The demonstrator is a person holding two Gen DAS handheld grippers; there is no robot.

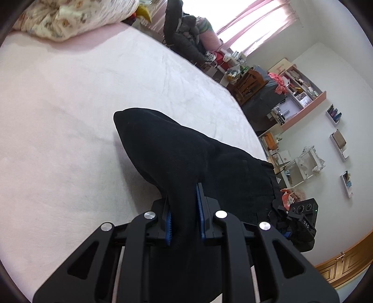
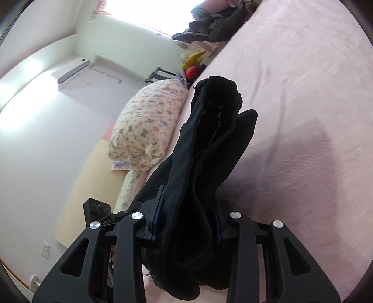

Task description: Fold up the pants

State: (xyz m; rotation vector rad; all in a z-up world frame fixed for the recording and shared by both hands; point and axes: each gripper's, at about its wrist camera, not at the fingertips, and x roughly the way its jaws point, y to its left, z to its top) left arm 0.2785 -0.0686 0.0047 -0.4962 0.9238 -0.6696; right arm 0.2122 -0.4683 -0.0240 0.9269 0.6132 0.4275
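The black pants (image 1: 181,153) hang lifted above the pink bed (image 1: 70,121). My left gripper (image 1: 184,198) is shut on a bunched part of the black cloth, which runs forward between its blue pads (image 1: 200,209). My right gripper (image 2: 186,209) is shut on another thick bunch of the pants (image 2: 209,144), with the waistband end and its opening pointing away from me above the bed (image 2: 303,116). In the left wrist view the right gripper (image 1: 300,221) shows at the right, beside the cloth.
A floral duvet (image 1: 77,18) is heaped at the bed's head; it also shows in the right wrist view (image 2: 144,125). Dark clothes (image 1: 184,35) are piled beyond the bed. Shelves and a cluttered desk (image 1: 296,93) line the wall. An air conditioner (image 2: 74,72) hangs on the wall.
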